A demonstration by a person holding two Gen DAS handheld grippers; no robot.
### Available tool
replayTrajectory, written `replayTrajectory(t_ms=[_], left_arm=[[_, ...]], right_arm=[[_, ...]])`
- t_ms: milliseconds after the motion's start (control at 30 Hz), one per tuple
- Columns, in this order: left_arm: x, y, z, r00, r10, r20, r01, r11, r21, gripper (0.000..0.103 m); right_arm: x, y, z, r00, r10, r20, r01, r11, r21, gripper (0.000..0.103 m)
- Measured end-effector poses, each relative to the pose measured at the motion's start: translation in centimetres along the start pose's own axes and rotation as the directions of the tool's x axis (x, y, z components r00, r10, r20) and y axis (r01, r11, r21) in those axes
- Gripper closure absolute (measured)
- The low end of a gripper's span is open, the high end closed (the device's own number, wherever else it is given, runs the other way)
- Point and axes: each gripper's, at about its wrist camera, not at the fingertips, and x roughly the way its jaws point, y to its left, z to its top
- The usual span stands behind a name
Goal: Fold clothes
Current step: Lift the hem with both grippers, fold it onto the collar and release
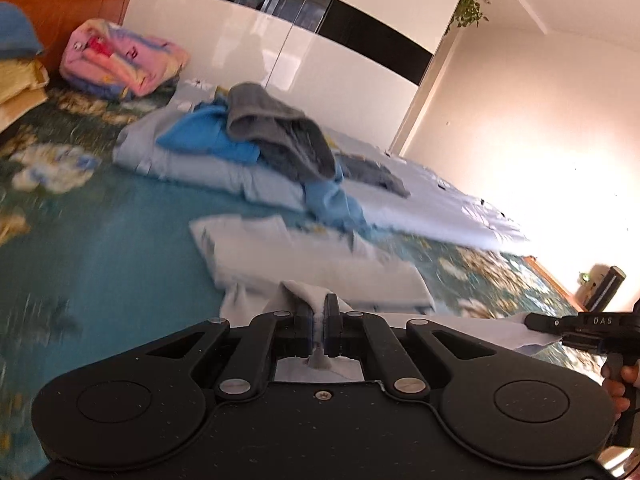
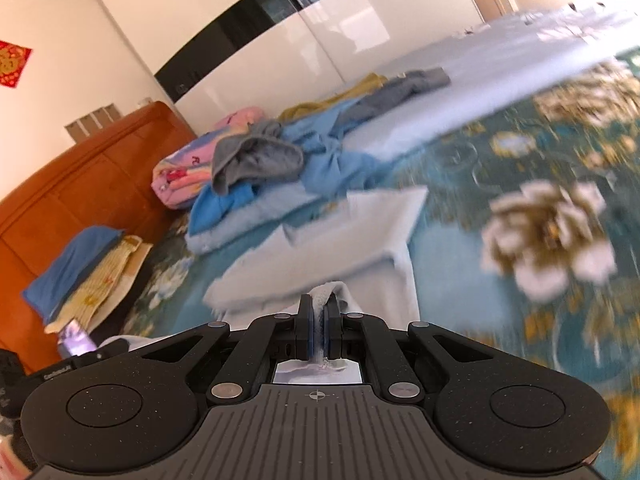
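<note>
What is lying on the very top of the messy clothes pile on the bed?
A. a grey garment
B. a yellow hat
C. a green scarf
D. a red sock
A: a grey garment is draped over the blue clothes at the top of the pile, seen from both wrist cameras, while each gripper pinches the light cloth nearer the cameras.

The left tool (image 1: 318, 312) and right tool (image 2: 319, 320) are matt black speckled plastic with dull metal rivets. The pale garment (image 1: 320, 268) looks like soft thin cloth. The grey towel (image 1: 280, 132) is rough, nubbly fabric. The wardrobe (image 1: 280, 40) is high-gloss and mirror-smooth. The headboard (image 2: 80, 184) is polished orange wood.
</note>
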Motion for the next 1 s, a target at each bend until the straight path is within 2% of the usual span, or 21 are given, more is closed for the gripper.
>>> replayTrajectory(t_ms=[167, 500, 733, 867, 1000], left_arm=[[5.8, 1.3, 3.1, 1.000, 0.029, -0.011, -0.029, 0.999, 0.029, 0.101], [16.2, 4.7, 6.4, 0.993, 0.087, -0.076, -0.086, 0.996, 0.017, 0.101], [22.2, 6.7, 6.8, 0.983, 0.132, -0.131, -0.133, 0.991, 0.002, 0.101], [24.3, 7.4, 6.5, 0.974, 0.162, -0.158, -0.167, 0.986, -0.022, 0.101], [25.4, 8.4, 6.7, 0.969, 0.158, -0.192, -0.177, 0.980, -0.087, 0.099]], right_arm=[[4.9, 0.1, 4.0, 0.999, -0.016, 0.039, 0.019, 0.998, -0.062, 0.100], [16.4, -1.9, 9.9, 0.997, -0.068, -0.025, 0.065, 0.991, -0.118, 0.100], [23.2, -4.0, 11.2, 0.986, -0.136, -0.100, 0.123, 0.985, -0.124, 0.100], [26.0, -4.5, 11.0, 0.974, -0.176, -0.144, 0.156, 0.978, -0.139, 0.099], [27.5, -4.9, 10.9, 0.962, -0.206, -0.181, 0.188, 0.976, -0.112, 0.098]])
